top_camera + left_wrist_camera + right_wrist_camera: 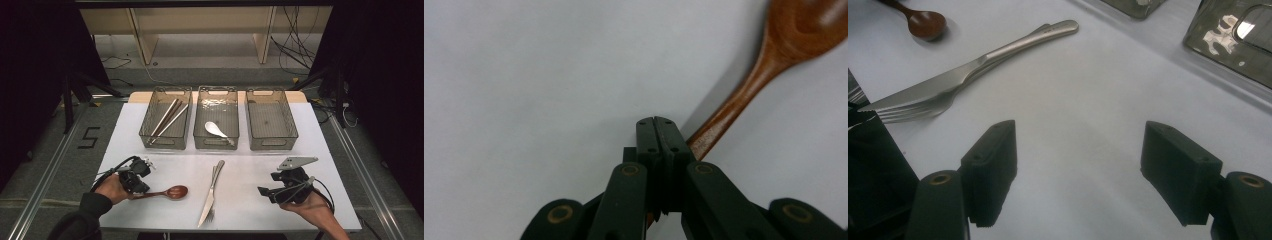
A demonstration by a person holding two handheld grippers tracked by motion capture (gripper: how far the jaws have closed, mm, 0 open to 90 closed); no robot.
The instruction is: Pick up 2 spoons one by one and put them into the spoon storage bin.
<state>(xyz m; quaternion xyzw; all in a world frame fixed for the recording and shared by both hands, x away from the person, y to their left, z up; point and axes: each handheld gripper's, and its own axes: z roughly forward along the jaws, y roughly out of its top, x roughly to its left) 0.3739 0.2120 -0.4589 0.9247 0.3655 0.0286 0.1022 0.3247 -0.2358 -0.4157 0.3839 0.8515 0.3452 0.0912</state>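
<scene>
I am holding the left gripper (142, 175) low over the near left part of the desk (260, 165), and its fingers (648, 137) are pressed together on the handle of the wooden spoon (167, 192). In the left gripper view the handle is running out from under the closed tips, slanting up and to the right toward the brown bowl, so I am gripping it near its tail end, well away from the bowl; that leaves the heavier end hanging free, and I judge it may droop when I lift. The spoon looks to be lying on the desk for now, its bowl pointing toward the knife (212, 190) and the fork (209, 216), which are lying together near the middle.

I am keeping the right gripper (267, 194) idle on the near right, its fingers (990, 170) standing wide apart with nothing but bare desk between them. They are aiming toward the knife and fork, probably ready for those two.

Three clear bins are standing in a row at the far side: the left bin (150, 132) is holding chopsticks (167, 120), the middle bin (200, 125) is holding a white spoon (215, 129), and the right bin (290, 127) has no cutlery in it. Since like seems to be going with like, I judge the wooden spoon belongs in the middle bin.
</scene>
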